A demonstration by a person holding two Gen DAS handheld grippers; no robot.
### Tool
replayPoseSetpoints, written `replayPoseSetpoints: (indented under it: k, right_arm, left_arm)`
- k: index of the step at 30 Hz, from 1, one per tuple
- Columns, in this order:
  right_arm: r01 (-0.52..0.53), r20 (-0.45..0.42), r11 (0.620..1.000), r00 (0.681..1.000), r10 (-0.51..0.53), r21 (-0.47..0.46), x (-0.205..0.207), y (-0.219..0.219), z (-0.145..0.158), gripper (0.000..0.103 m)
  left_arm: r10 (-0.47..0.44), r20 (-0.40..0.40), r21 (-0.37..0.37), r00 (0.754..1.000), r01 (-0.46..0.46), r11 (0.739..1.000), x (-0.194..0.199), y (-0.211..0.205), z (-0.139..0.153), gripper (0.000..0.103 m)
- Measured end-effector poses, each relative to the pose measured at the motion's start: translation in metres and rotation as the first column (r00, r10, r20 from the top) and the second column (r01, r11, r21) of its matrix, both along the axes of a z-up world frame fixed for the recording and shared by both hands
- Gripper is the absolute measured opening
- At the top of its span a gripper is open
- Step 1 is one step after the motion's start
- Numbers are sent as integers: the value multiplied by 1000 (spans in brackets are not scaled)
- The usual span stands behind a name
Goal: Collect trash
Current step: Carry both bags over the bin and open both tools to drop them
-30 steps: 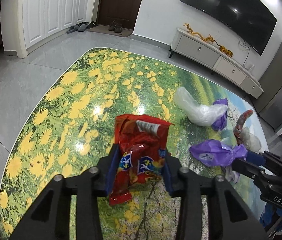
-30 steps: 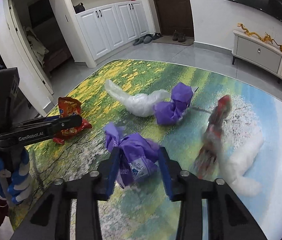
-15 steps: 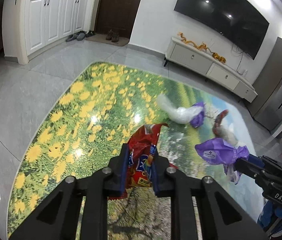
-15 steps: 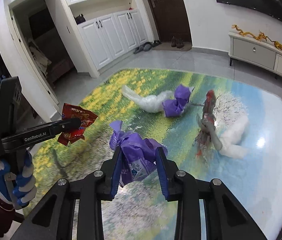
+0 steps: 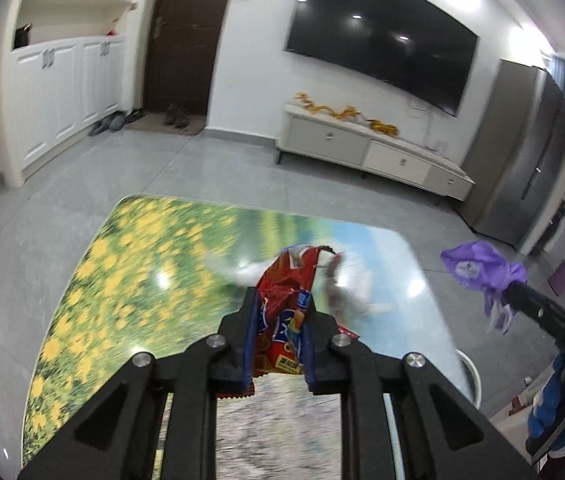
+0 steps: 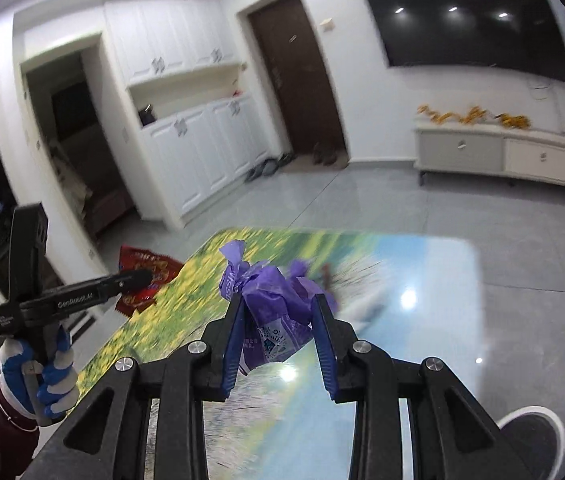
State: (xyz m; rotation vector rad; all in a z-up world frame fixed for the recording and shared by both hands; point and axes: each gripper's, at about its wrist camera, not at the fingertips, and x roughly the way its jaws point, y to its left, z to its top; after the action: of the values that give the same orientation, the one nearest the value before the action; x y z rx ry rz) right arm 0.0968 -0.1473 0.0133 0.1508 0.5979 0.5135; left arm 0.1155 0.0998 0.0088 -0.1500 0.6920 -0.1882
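Note:
My left gripper [image 5: 278, 312] is shut on a red snack bag [image 5: 282, 304] and holds it high above the flower-print table [image 5: 130, 280]. The bag also shows in the right wrist view [image 6: 144, 276], in the left gripper [image 6: 138, 278]. My right gripper [image 6: 278, 320] is shut on a crumpled purple plastic bag [image 6: 270, 300], also lifted above the table [image 6: 422, 300]. In the left wrist view that purple bag [image 5: 478, 270] hangs at the right gripper [image 5: 514, 292]. Blurred white and red trash [image 5: 342, 288] lies on the table behind the snack bag.
A white TV cabinet [image 5: 370, 152] stands under a wall TV [image 5: 382, 36]. White cupboards [image 5: 62, 88] and a dark door [image 5: 186, 40] are at the far left, with shoes on the grey floor. A round white-rimmed bin [image 6: 534, 440] shows at lower right.
Both grippers have risen well above the table with their bags, so the table looks smaller and farther. The cameras now tilt up toward the walls.

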Motion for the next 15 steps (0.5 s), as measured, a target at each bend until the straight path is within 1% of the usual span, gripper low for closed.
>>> replayPoseSetpoints:
  k: [2, 5, 9, 13, 15]
  right_arm:
    - [55, 21, 998, 998, -55, 8, -9, -28, 8, 31]
    - [151, 49, 988, 987, -151, 5, -25, -72, 17, 31]
    - [286, 64, 958, 956, -285, -6, -48, -130, 18, 31]
    - [405, 51, 913, 914, -403, -42, -68, -178, 7, 31]
    - [458, 29, 887, 889, -457, -57, -75, -201, -4, 31]
  left_arm:
    - [-41, 9, 6, 999, 41, 999, 1, -22, 7, 17]
    - [-111, 15, 16, 994, 111, 994, 4, -61, 13, 17]
    - [-216, -2, 18, 976, 216, 976, 10, -121, 12, 17]
    - [-318, -33, 21, 948, 318, 948, 15, -184, 4, 17]
    - [-376, -55, 22, 925, 378, 926, 17, -222, -3, 17]
